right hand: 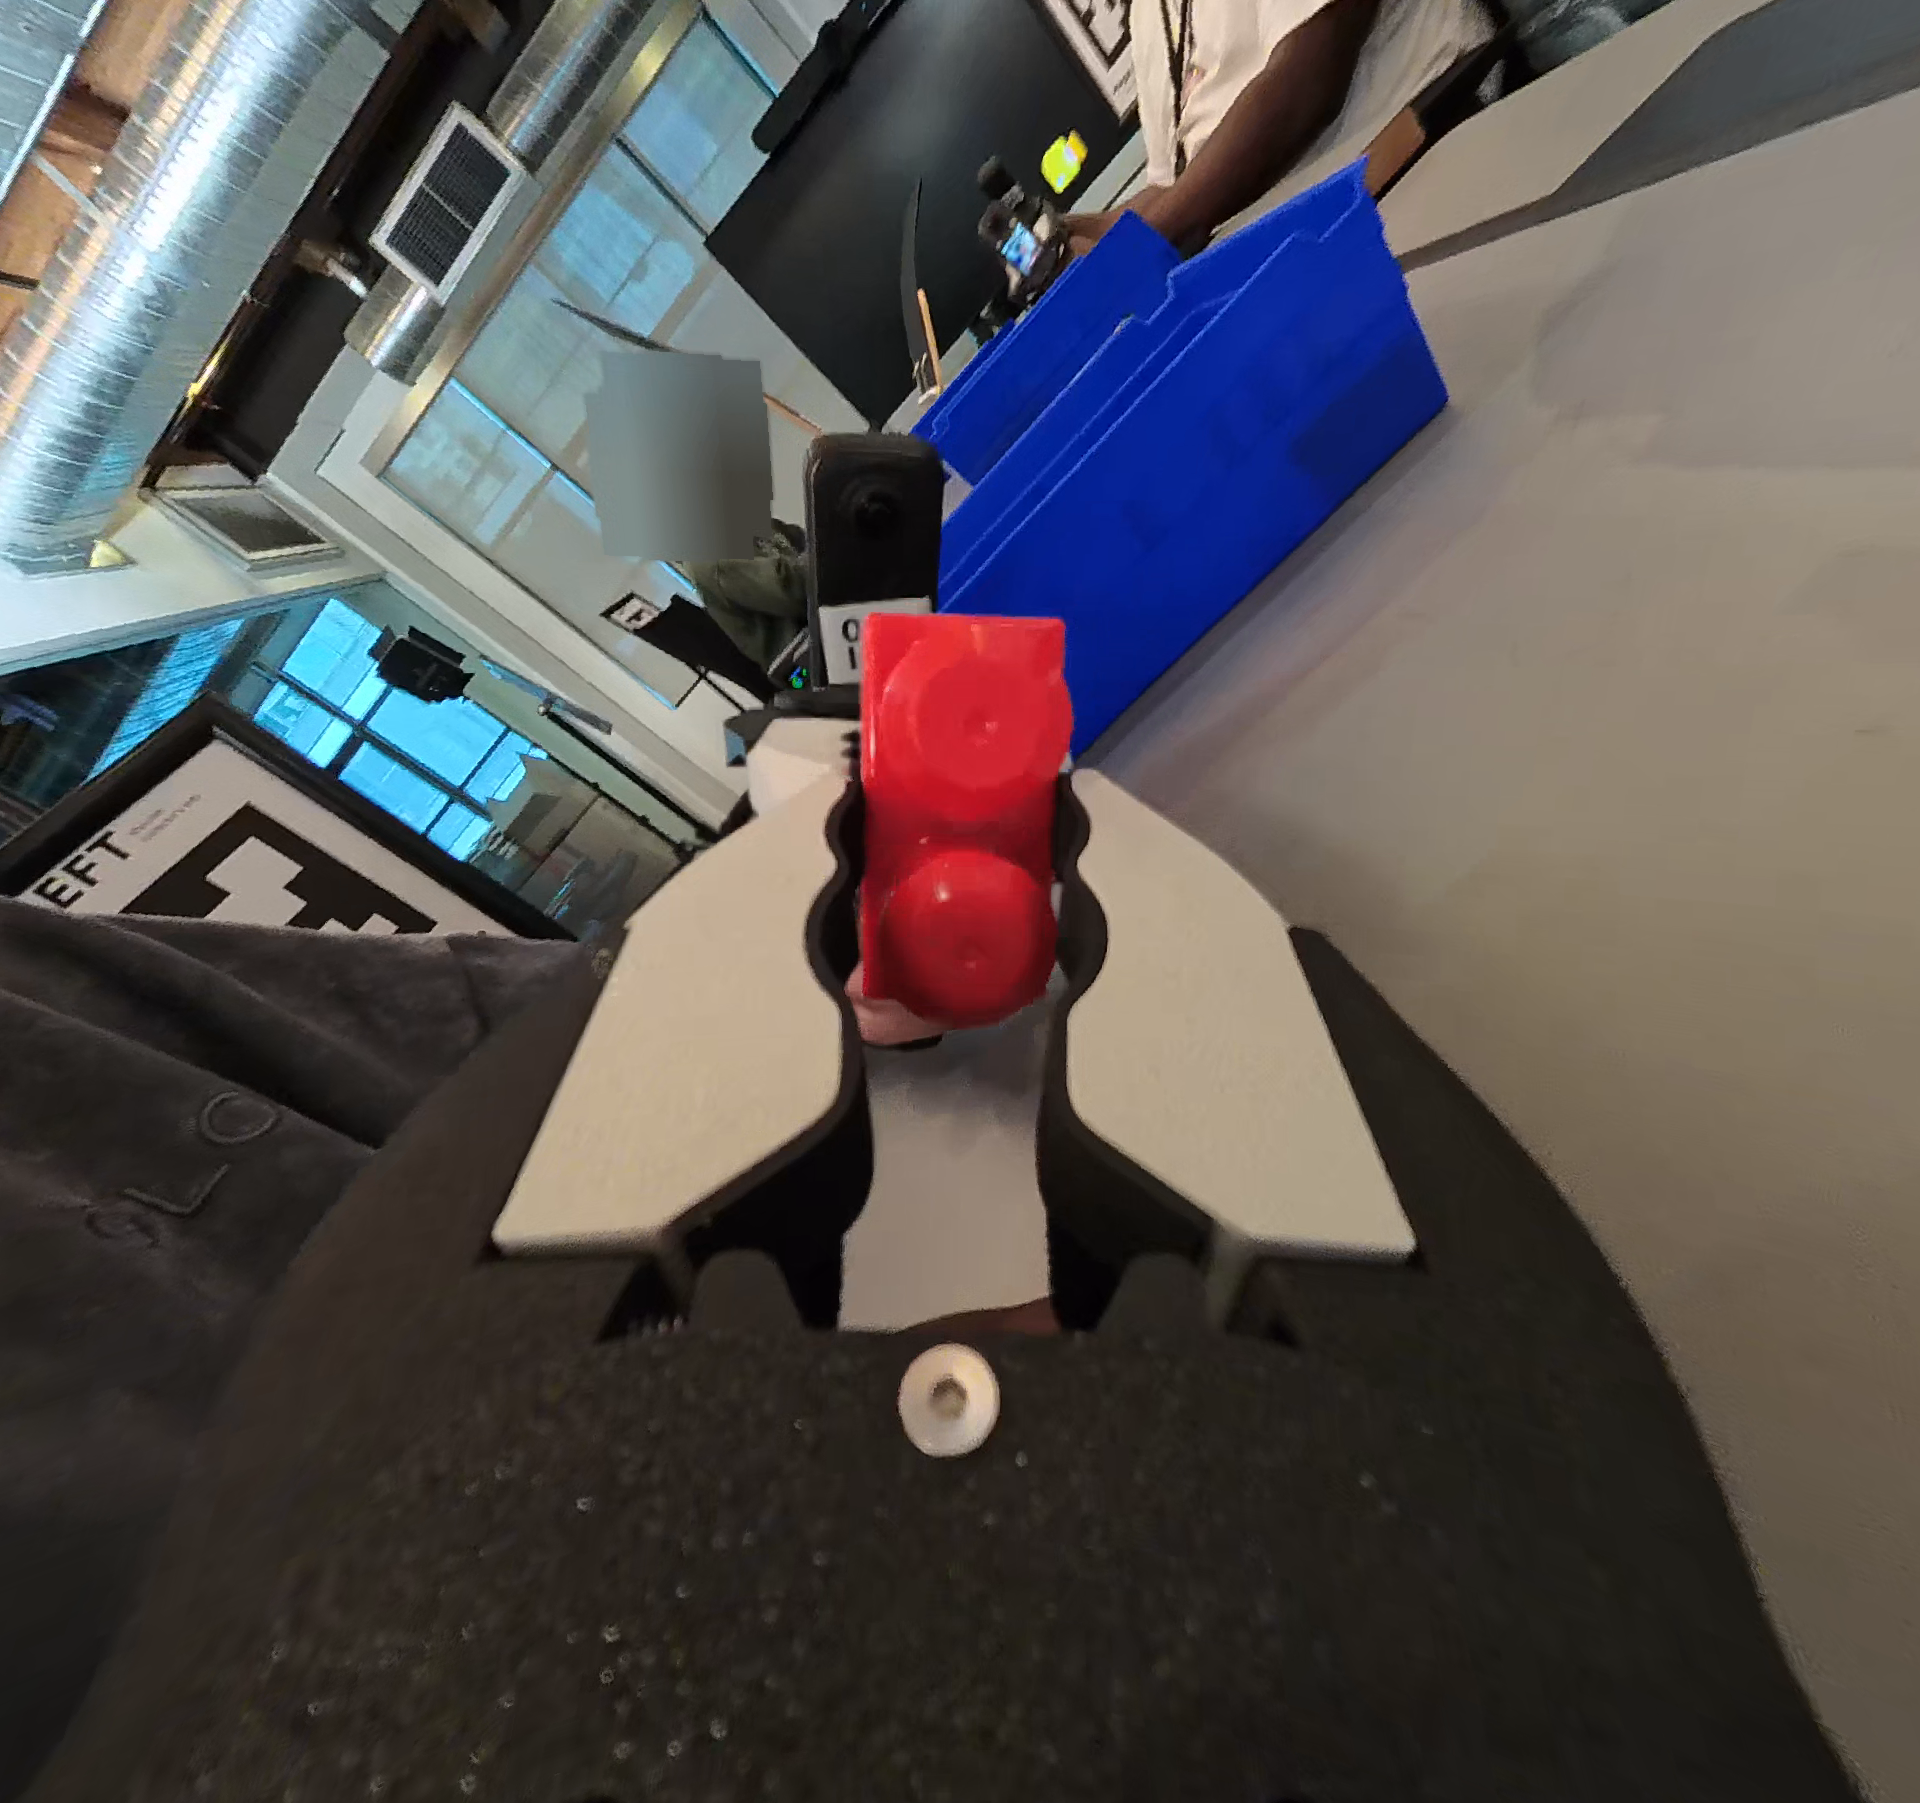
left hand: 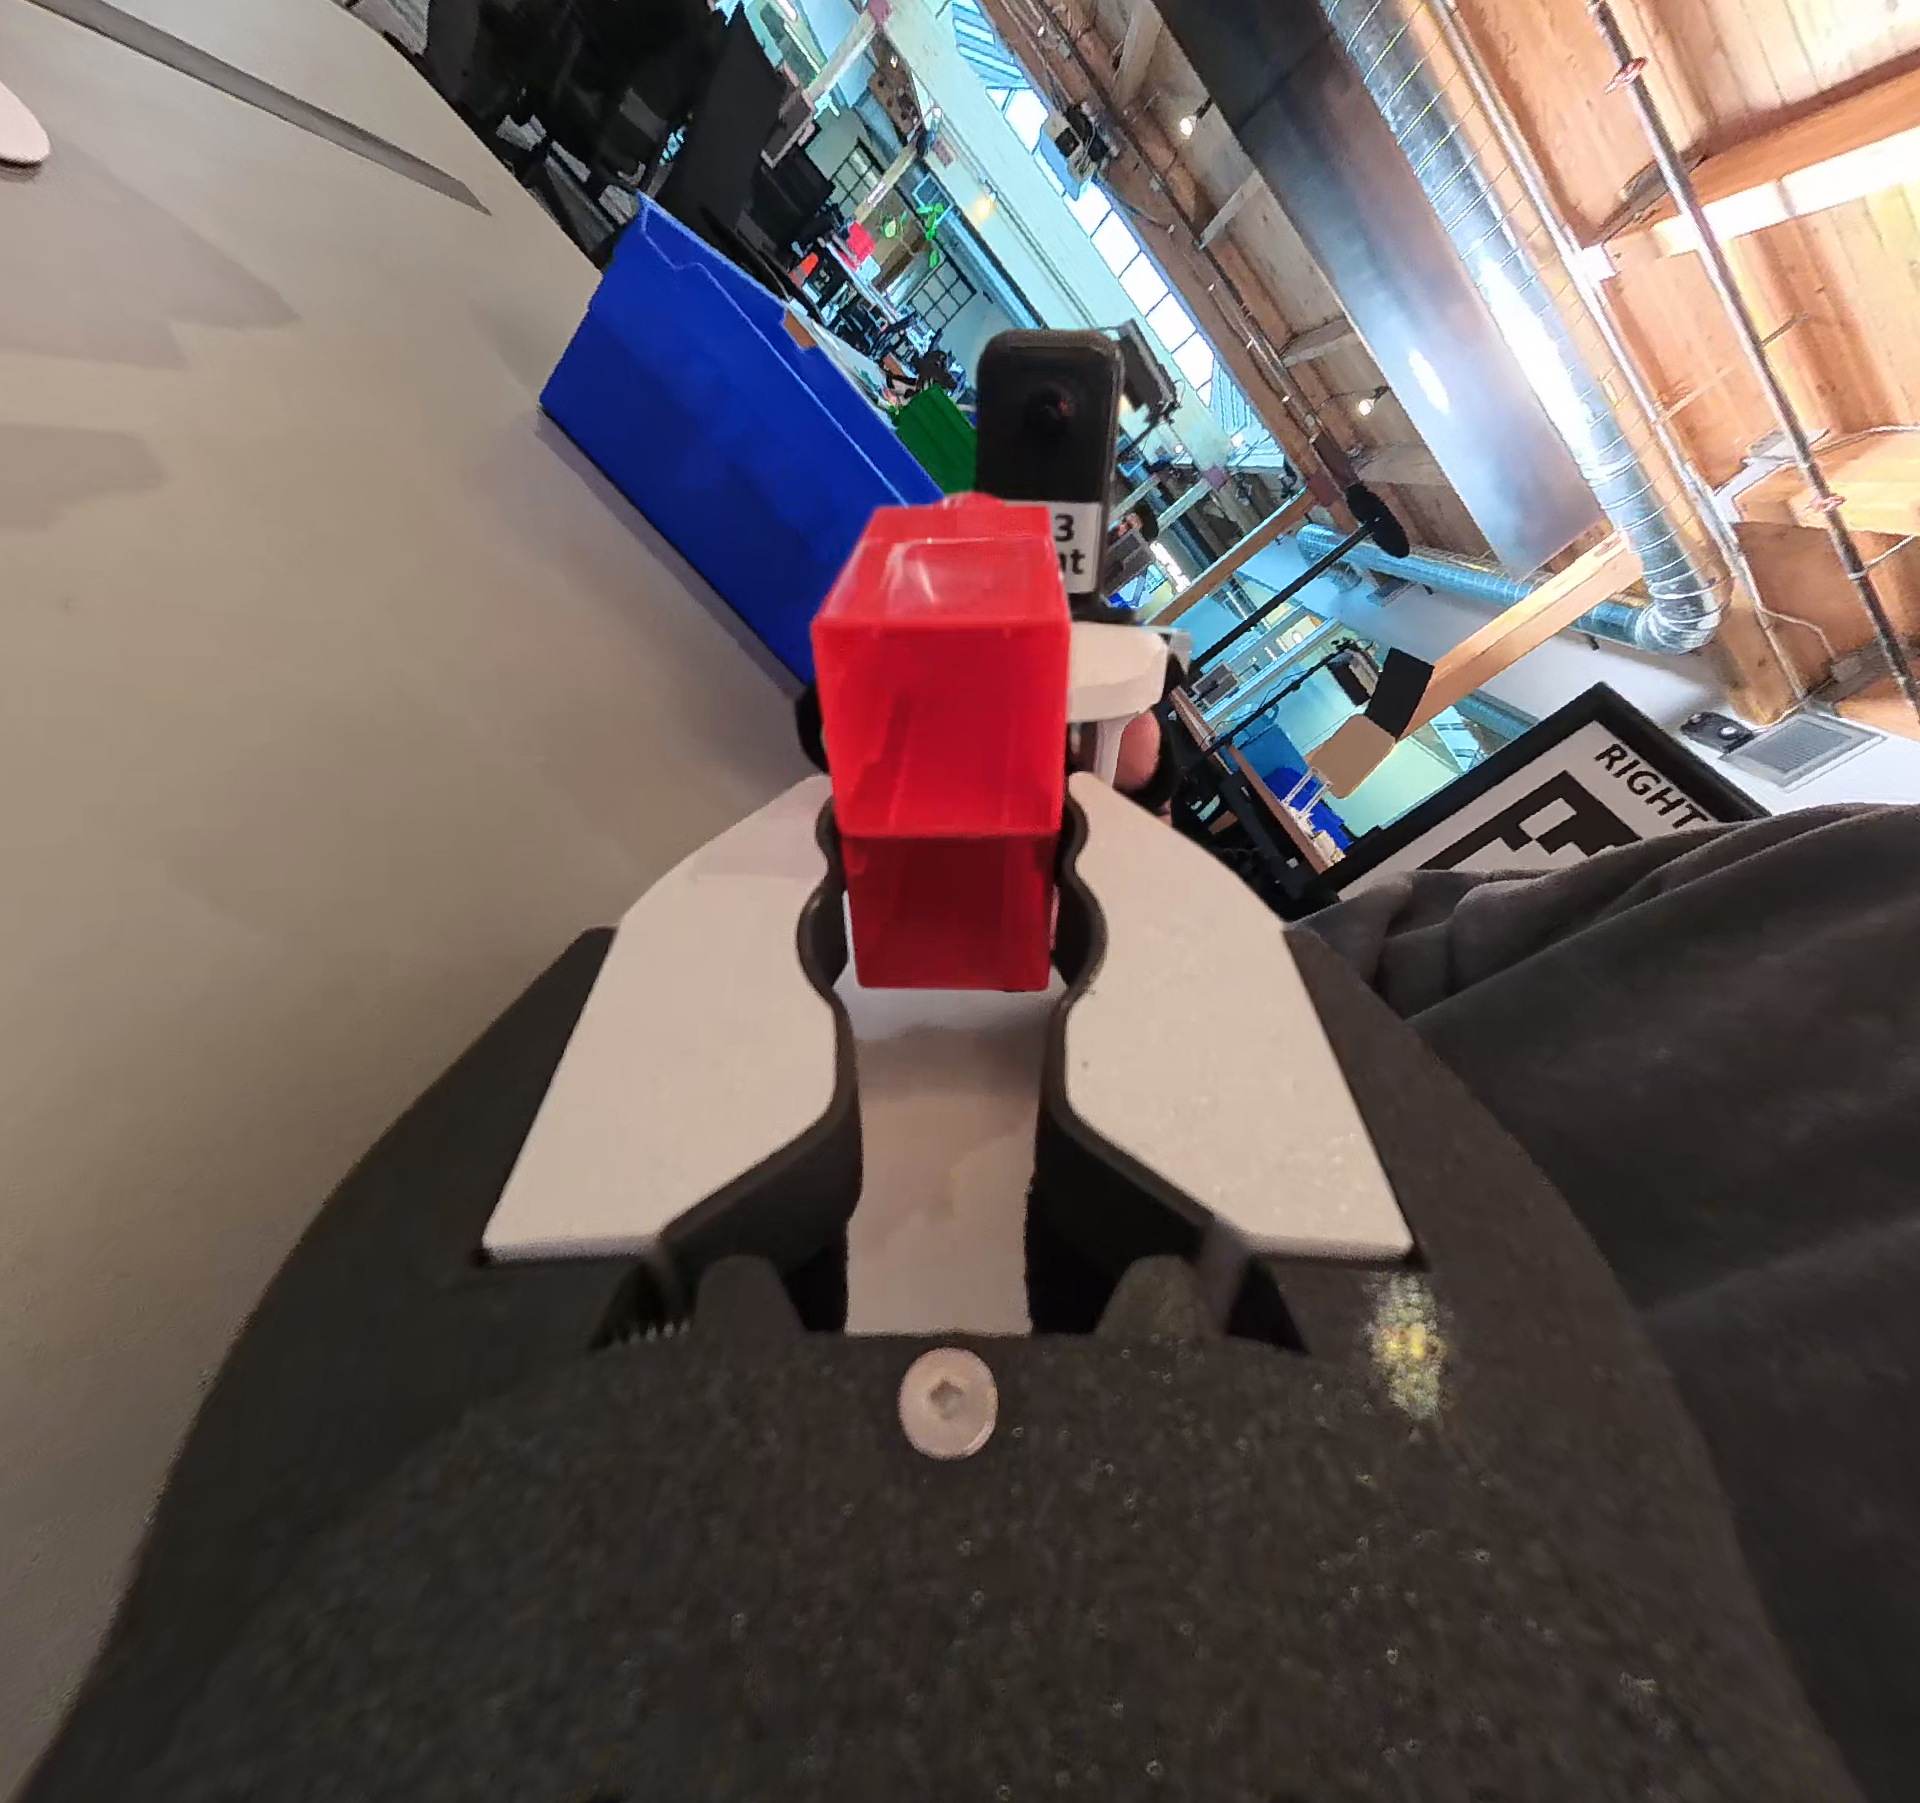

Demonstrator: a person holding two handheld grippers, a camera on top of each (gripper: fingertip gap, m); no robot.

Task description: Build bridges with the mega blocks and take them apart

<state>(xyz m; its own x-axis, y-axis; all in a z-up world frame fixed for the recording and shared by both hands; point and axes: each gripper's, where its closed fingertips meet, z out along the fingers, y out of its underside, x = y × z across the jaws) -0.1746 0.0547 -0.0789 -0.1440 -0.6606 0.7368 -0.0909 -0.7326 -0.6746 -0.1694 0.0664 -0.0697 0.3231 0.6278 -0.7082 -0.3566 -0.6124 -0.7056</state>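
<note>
Red plastic filled the centre of both views: each gripper held part of a red block assembly, lifted clear of the counter (left hand: 312, 714).

Left gripper (left hand: 951, 860): jaws clamped on the sides of the lower red block (left hand: 948, 906), with a second, paler-lit block (left hand: 940, 693) stacked directly above it in the frame. Right gripper (right hand: 956, 880): jaws clamped on a red block (right hand: 961, 818), studded face toward the camera, two round studs visible.

Each view showed the other gripper's black camera just behind the red plastic, so the two tools faced one another closely. Judgement: both were probably gripping one joined stack, either pressing it together or pulling it apart; the frames did not settle which, nor whether it was one stack.

To do the step well, force should run straight along the stud axis. Twisting risks a block slipping from the smooth jaws. Grip should stay low on the flat side walls, not on the studs.

Differences between views: the left view alone showed the seam between the stacked blocks and their plain side walls; the right view alone showed the studs. A blue bin (right hand: 1195, 465) sat on the counter behind, centre-left in the left view and upper right in the right view. Only the right view showed a person (right hand: 1299, 18) standing beyond it.
</note>
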